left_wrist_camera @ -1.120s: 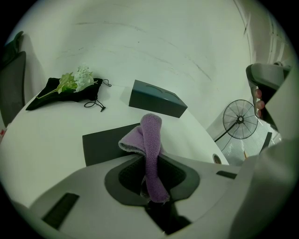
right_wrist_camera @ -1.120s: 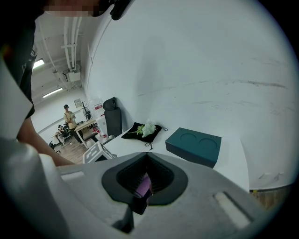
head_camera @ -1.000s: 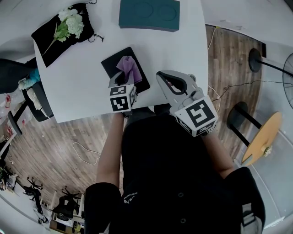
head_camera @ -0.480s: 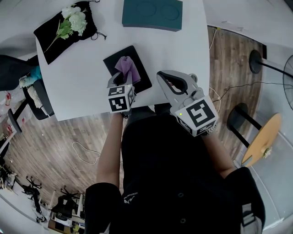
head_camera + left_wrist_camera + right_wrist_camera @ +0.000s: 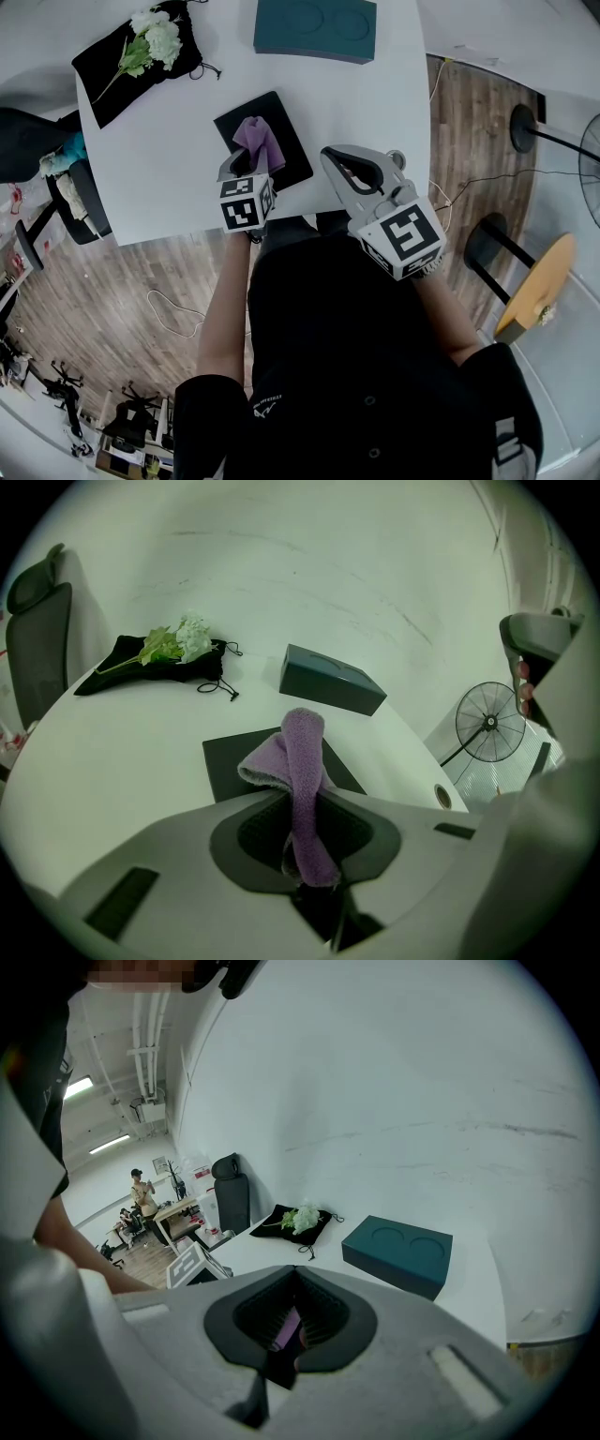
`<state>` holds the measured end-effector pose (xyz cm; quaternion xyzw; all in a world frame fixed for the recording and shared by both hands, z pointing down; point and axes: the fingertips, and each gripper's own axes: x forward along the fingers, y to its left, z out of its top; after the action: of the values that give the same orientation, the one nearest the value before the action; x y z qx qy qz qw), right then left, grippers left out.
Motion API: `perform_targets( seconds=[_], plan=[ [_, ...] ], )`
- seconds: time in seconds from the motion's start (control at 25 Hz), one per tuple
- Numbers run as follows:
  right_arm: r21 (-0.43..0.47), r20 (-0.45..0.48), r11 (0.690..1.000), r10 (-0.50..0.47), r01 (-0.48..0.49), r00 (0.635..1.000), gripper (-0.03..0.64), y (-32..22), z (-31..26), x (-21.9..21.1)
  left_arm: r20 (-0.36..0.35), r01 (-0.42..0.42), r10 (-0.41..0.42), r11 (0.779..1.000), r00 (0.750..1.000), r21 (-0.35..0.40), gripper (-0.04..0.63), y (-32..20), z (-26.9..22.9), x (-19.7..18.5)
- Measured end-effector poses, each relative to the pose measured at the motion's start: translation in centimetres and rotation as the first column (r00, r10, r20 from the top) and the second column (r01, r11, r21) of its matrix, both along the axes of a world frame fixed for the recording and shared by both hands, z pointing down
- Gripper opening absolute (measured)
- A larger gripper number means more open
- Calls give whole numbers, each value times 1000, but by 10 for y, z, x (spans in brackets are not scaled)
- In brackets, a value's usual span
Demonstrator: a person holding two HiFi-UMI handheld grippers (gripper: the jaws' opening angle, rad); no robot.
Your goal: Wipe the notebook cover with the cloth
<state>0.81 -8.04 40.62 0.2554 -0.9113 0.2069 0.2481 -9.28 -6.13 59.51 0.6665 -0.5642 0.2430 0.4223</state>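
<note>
**Cloth clamped in the left claw, over the notebook**

The left gripper [image 5: 247,161] [image 5: 294,797] has its two jaws closed on a soft purple cloth [image 5: 260,142] [image 5: 303,752]. One end of the cloth is pinched deep in the hollow between the jaws. The rest folds forward past the tips in a thick loop.

That loop lies over the flat black notebook [image 5: 294,156] [image 5: 232,760], towards the notebook's near edge. Whether it presses on the cover, I cannot tell. The notebook lies at a slant on the white table [image 5: 169,159] [image 5: 112,752], close to the person's side of it.

The right gripper [image 5: 335,160] [image 5: 294,1271] is held just right of the notebook, above the table edge. Its jaws are brought together with nothing gripped (the purple sliver in its hollow is the cloth seen beyond).

Farther back a dark teal rectangular box [image 5: 315,27] [image 5: 332,679] [image 5: 399,1252] with two round recesses in its top sits on the table. Well to the left of it lies a black drawstring pouch [image 5: 108,75] [image 5: 131,667] [image 5: 281,1222]. A sprig of white flowers [image 5: 156,37] [image 5: 191,634] [image 5: 305,1215] rests on it.
</note>
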Motion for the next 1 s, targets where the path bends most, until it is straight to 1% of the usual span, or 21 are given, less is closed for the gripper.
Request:
perform_targets(
  seconds=[1.0],
  plan=[
    [13,-15,1000,-10,11,1000,3,20,1,-13,26,41,-41,999,999,4,69,20,1,-34]
  ],
)
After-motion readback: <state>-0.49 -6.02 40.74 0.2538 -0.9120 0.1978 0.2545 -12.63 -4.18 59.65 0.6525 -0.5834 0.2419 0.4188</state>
